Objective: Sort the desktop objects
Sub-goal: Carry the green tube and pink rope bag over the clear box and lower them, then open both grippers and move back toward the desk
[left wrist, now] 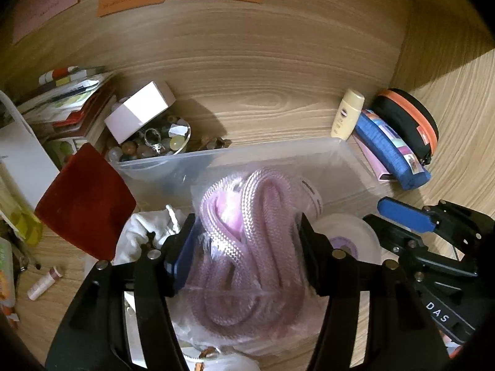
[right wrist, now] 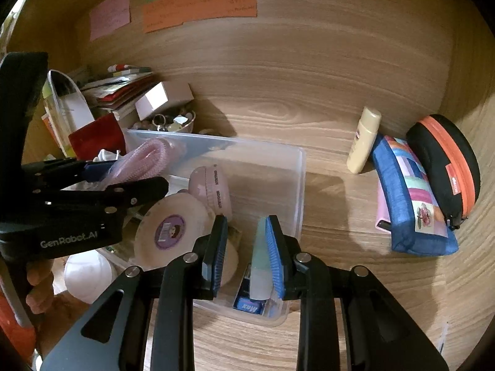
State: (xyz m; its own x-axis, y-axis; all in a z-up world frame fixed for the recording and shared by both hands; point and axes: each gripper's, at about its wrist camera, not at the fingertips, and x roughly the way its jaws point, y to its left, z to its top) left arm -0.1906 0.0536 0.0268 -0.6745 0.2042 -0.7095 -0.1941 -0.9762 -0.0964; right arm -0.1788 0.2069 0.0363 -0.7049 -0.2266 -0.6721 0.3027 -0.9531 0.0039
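The left tongs (left wrist: 247, 247) pinch a clear bag of pink braided cord (left wrist: 244, 225) from both sides. The pads press on the plastic, not on the cord itself, probably because the soft coils would slip apart if they were taken alone. The bag hangs over the clear plastic bin (left wrist: 278, 154), which stands on the wooden worktop (right wrist: 340, 278) and seems to be the collecting place for small things. Inside it already lie a white tape roll (right wrist: 170, 232), a pink round item (right wrist: 213, 191) and a small blue box (right wrist: 247, 306). So I judge that the bag is about to be put down there, on the left side of the bin, where some room remains. The right tongs (right wrist: 244, 247) hover over the near right corner of the bin, pressed almost together with only a narrow slit between the pads. A pale strip lies against one pad, but I cannot tell if it is carried or simply lies in the bin below. This hand keeps aside, I think, so that it does not block the other one. A cream bottle (right wrist: 363, 139), a blue pouch (right wrist: 411, 201) and a black case with an orange zip (right wrist: 445, 167) lean together at the back wall, well apart from the bin; perhaps they wait for their turn.
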